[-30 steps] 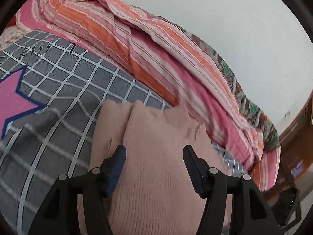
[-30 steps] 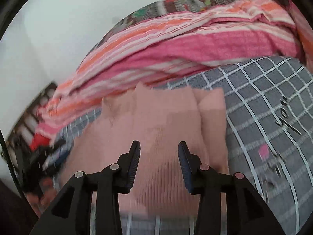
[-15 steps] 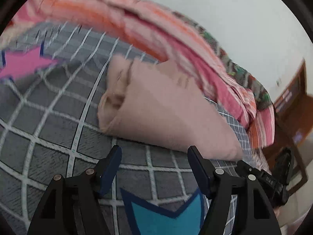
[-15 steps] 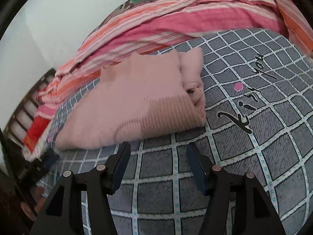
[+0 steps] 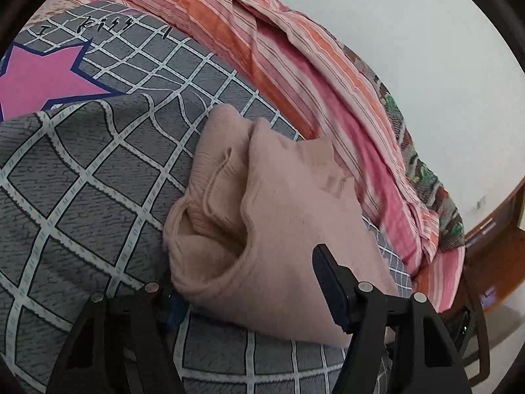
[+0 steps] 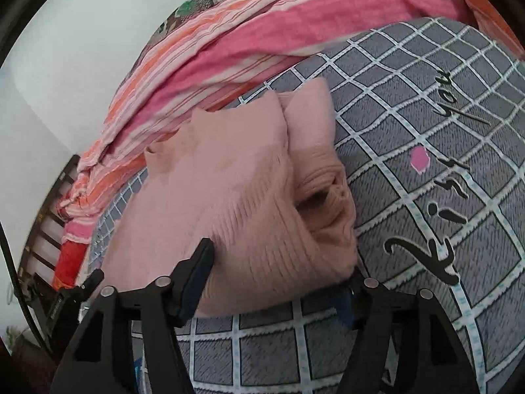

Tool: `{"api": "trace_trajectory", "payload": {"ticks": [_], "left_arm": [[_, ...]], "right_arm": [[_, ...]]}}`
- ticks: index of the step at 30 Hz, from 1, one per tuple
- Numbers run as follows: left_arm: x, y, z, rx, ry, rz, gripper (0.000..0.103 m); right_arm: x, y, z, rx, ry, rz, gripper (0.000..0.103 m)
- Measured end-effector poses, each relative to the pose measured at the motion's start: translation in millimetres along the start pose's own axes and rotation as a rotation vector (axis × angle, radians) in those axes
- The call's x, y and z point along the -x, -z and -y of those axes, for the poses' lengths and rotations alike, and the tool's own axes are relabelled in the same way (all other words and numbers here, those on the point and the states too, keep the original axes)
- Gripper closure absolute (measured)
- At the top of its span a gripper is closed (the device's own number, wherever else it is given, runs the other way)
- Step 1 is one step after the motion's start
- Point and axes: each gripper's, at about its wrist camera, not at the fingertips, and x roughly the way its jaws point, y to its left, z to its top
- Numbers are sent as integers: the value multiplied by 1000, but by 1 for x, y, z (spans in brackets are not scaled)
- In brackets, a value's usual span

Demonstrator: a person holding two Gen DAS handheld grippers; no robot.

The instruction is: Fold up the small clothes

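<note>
A folded pale pink knit garment lies on the grey checked bedspread. My left gripper is open, its fingers straddling the garment's near folded edge; the left finger is partly tucked under the fabric. In the right wrist view the same garment sits between the fingers of my right gripper, which is open with the right finger hidden under the garment's near corner. Neither gripper is closed on the cloth.
A pink and orange striped quilt is bunched along the far side of the bed, also in the right wrist view. White wall behind. Wooden furniture stands at the right. The bedspread carries a pink star and black lettering.
Both grippers pulled back off the garment half a second ago, then moved in again. Now their open fingers straddle its near edge from either side.
</note>
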Motion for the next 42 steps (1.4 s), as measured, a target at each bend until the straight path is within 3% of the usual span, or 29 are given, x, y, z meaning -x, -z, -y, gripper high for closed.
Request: {"api": "trace_trajectory", "payload": {"ticks": [2, 3, 4, 5, 8, 17, 21, 27, 33, 36, 39, 41, 42], "left_arm": [[-1, 0, 1, 6, -37, 7, 55], [-2, -1, 0, 18, -59, 4, 61], [-3, -2, -1, 25, -64, 6, 69], [-2, -3, -3, 33, -58, 9, 79], [1, -3, -6, 46, -30, 24, 87], [18, 5, -6, 49, -10, 52, 93], [35, 21, -13, 75, 23, 46, 93], [70, 52, -12, -22, 31, 59, 93], [100, 77, -26, -25, 90, 18, 93], [102, 82, -27, -32, 98, -18, 90], [107, 78, -25, -54, 36, -34, 75], [118, 75, -24, -76, 5, 3, 55], [124, 73, -23, -81, -2, 30, 52]], "right_arm": [[-2, -1, 2, -2, 24, 4, 54], [-2, -1, 4, -15, 22, 7, 67], [-2, -1, 7, -26, 4, 4, 81], [-2, -1, 10, -37, -32, -4, 86], [2, 1, 16, -55, -76, 13, 91], [28, 12, 8, -23, -98, 71, 95], [43, 22, 4, 13, -89, 81, 95], [74, 50, 13, 40, -96, 66, 95], [116, 82, 24, 49, -105, 66, 95], [128, 93, 23, 68, -59, 77, 94], [136, 94, 20, 137, 2, 83, 82], [147, 91, 19, 168, 27, 104, 78], [150, 89, 19, 178, 43, 117, 73]]}}
